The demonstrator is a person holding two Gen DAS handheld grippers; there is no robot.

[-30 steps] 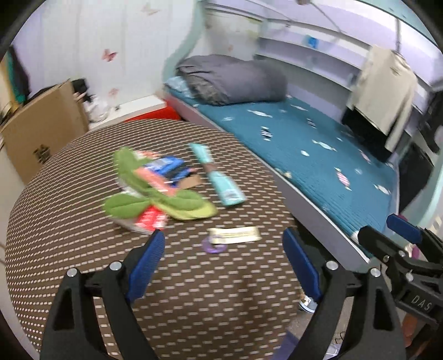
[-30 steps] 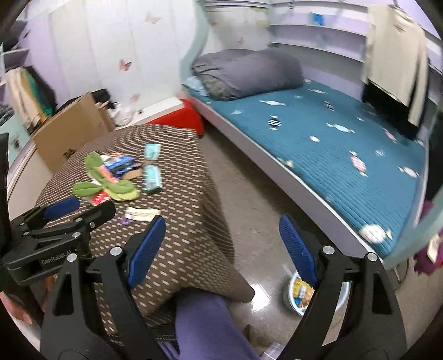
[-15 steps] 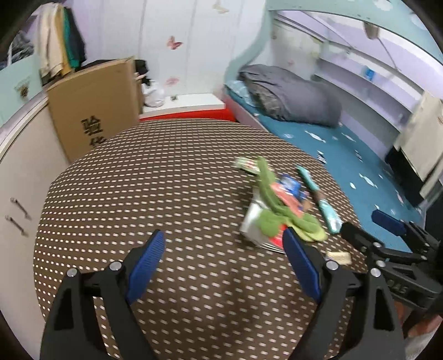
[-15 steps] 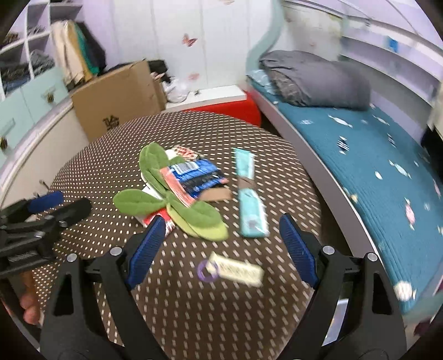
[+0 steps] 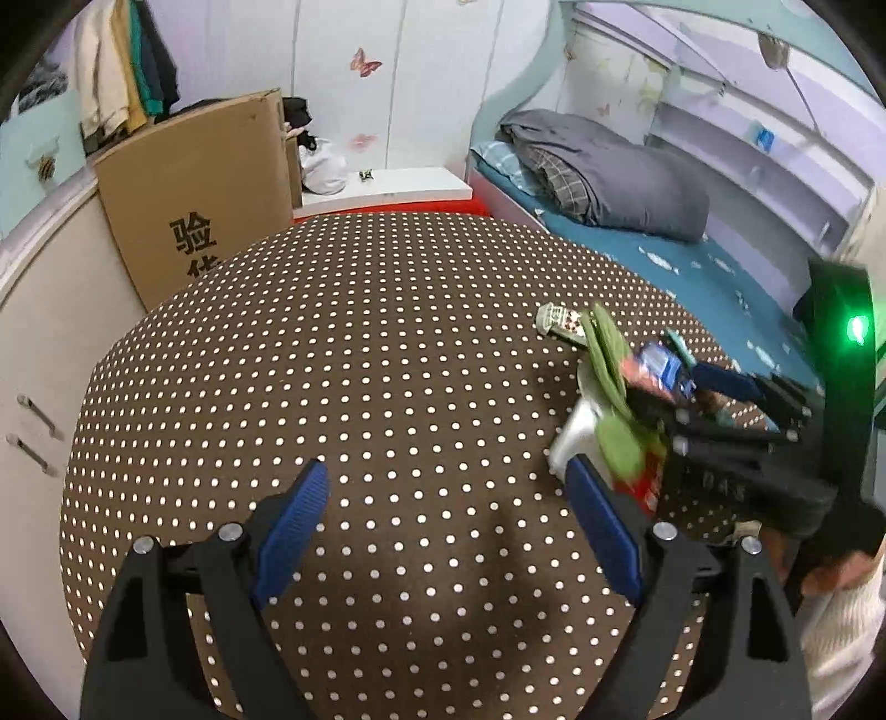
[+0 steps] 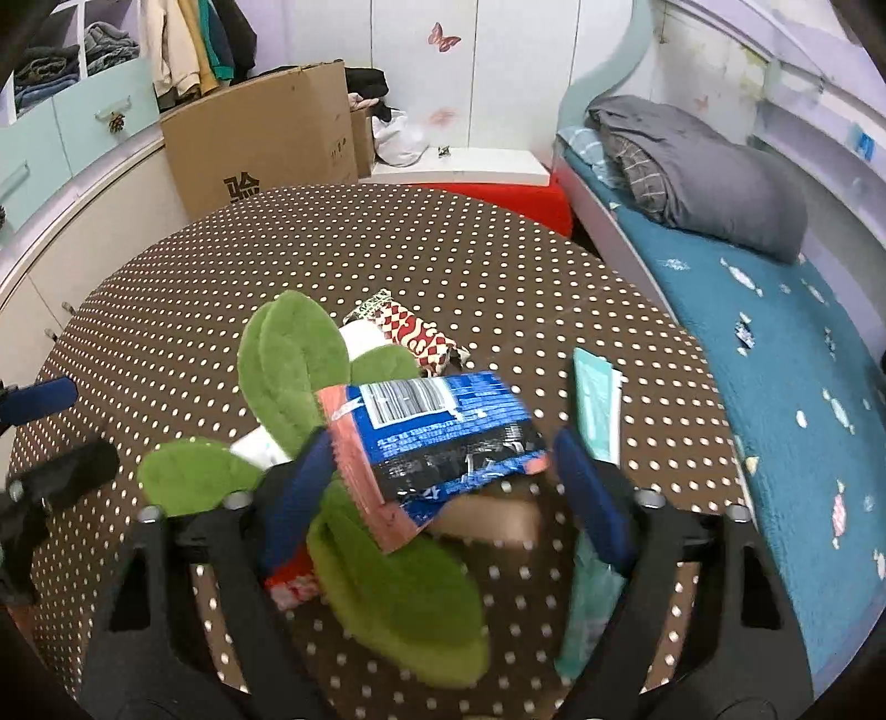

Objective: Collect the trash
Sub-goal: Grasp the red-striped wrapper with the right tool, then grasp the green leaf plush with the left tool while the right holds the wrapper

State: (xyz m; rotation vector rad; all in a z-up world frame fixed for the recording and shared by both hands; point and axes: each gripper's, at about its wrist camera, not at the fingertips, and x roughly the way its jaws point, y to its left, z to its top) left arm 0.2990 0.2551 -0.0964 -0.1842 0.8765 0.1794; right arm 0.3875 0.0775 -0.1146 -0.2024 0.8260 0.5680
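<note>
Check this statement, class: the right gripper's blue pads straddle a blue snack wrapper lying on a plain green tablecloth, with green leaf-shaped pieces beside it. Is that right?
One detail is wrong. The tablecloth is brown with white dots, not plain green, as the right wrist view shows. The rest holds: the right gripper, jaws closing, straddles the blue snack wrapper, with green leaf-shaped pieces beside it.

Before me spreads a round table under a brown cloth dotted white. Past its far edge a cardboard box stands against pale cabinets. White wall panels carry butterfly stickers. To my right runs a bed with a teal sheet and a folded grey duvet. Clothes hang at upper left.
</note>
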